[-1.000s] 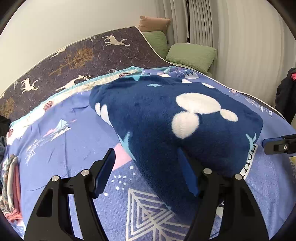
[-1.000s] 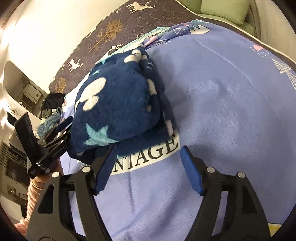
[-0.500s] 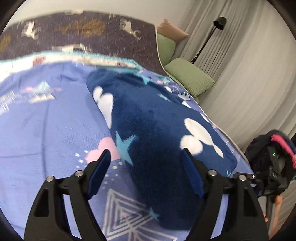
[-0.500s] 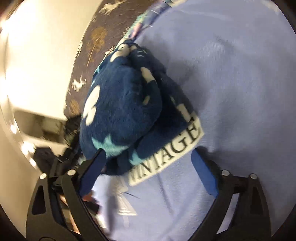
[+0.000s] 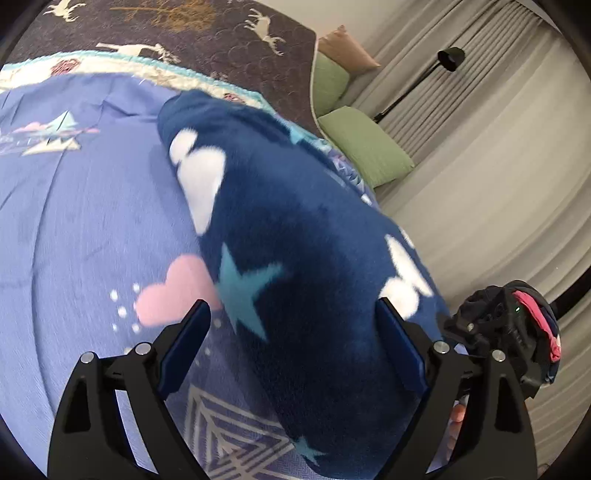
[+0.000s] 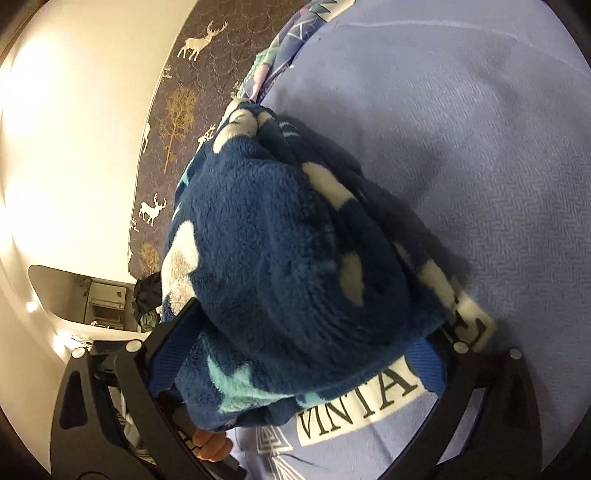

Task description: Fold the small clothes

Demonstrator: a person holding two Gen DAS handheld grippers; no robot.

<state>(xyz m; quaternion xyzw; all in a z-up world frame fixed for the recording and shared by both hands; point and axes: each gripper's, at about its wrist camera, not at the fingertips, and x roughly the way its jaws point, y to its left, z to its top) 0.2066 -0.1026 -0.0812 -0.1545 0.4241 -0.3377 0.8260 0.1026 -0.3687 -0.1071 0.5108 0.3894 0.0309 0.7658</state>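
The folded navy fleece garment (image 5: 306,258) was straddled on the bedsheet (image 5: 81,229) by 2 opening grippers, left gripper (image 5: 291,343) and right gripper (image 6: 295,354), pads seemingly not pressing.

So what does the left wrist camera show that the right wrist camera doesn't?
Only the left wrist view shows the green pillows, the floor lamp, the grey curtains and the pink heart on the bedspread. Only the right wrist view shows the white VINTAGE band and the cream wall. Both show the navy fleece garment folded on the purple bedspread and the dark deer-print cover. The left gripper and right gripper are opening around the fleece.
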